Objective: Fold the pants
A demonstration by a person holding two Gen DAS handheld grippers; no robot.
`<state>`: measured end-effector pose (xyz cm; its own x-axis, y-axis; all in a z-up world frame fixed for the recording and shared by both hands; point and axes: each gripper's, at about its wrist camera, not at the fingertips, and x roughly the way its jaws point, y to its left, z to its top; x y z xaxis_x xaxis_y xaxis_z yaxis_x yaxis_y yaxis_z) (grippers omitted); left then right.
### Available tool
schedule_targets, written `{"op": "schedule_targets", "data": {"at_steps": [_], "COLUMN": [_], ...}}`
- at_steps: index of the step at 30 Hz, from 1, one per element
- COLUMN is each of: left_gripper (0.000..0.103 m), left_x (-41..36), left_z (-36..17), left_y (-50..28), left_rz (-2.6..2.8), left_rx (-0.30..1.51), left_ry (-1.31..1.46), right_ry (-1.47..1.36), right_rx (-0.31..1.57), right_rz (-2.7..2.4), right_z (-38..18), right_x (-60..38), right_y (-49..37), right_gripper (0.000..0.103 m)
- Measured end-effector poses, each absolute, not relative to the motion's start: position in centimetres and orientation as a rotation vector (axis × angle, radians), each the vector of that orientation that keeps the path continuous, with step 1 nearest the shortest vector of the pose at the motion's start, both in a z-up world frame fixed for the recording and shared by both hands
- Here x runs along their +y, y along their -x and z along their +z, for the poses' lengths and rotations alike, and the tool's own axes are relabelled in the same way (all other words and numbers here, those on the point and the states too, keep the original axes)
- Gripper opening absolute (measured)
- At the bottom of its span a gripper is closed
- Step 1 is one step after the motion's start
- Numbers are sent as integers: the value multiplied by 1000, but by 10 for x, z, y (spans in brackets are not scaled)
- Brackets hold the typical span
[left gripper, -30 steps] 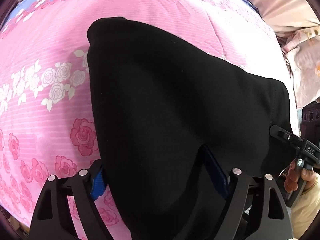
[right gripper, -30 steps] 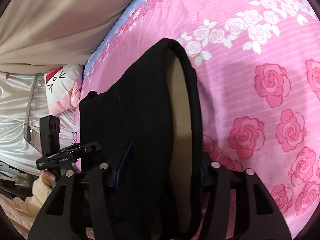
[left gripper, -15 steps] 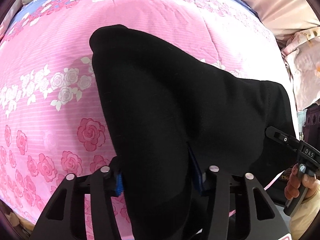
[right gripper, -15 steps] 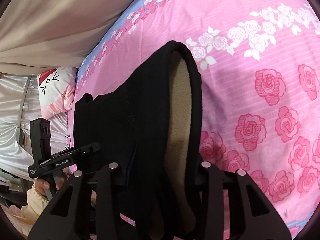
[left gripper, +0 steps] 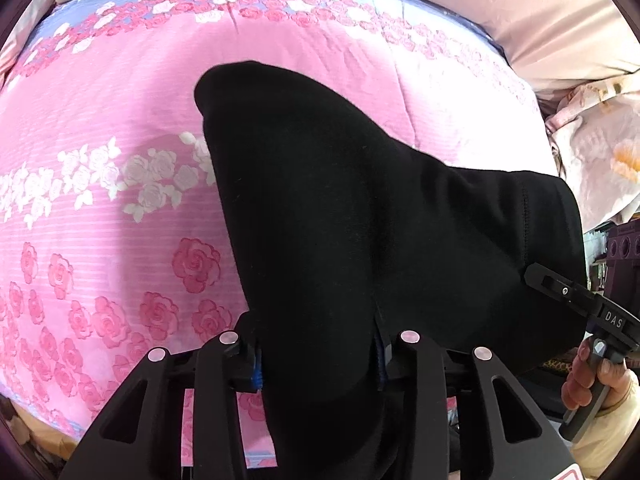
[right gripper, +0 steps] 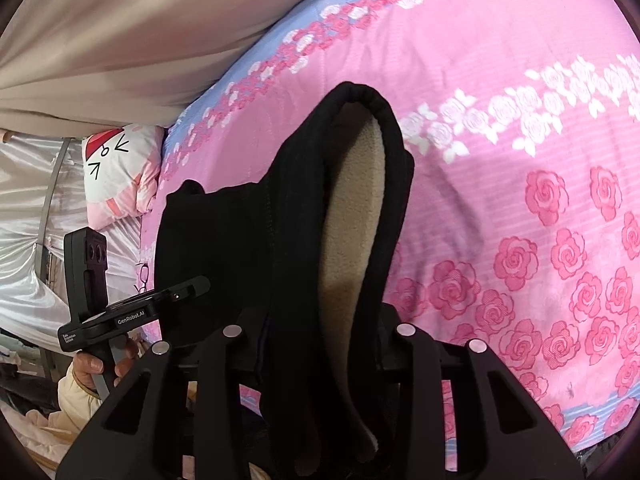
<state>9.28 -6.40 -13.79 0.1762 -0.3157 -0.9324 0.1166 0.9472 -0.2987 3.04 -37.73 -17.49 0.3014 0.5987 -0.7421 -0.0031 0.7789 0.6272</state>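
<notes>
the black fleece-lined pants [left gripper: 360,240] hang bunched above the pink rose bedspread [left gripper: 100,240], far end trailing on it. the left gripper [left gripper: 318,354] and right gripper [right gripper: 320,344] each clamp the near edge. no neat fold shows yet; most of the folding looks left.

Black gripper [left gripper: 318,354], silver screws, cream sleeve [right gripper: 74,394]

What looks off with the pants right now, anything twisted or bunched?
The pants hang bunched between both grippers, not flat on the pink bedspread. In the right wrist view one edge has rolled open, exposing the beige fleece lining. No damage visible.
</notes>
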Motion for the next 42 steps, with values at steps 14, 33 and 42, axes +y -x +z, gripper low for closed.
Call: {"op": "schedule_targets", "data": {"at_steps": [14,33,42], "left_gripper": [35,50,66], "left_x": [-48,-18,-5], "left_z": [-60,-165,-137], "left_y": [-170,-344,-322], "left_rz": [-307,-262,-164], "left_rx": [1131,1119,1015], "left_ry": [97,135,38], "right_ry": [-526,-586,-681], "right_rx": [1021,1029,918], "right_rz": [487,331,175], "right_z": [-111,-226,-203], "right_x": [-357,-347,-415], "right_y": [-112,-288,-246], "right_gripper": [34,64,73]}}
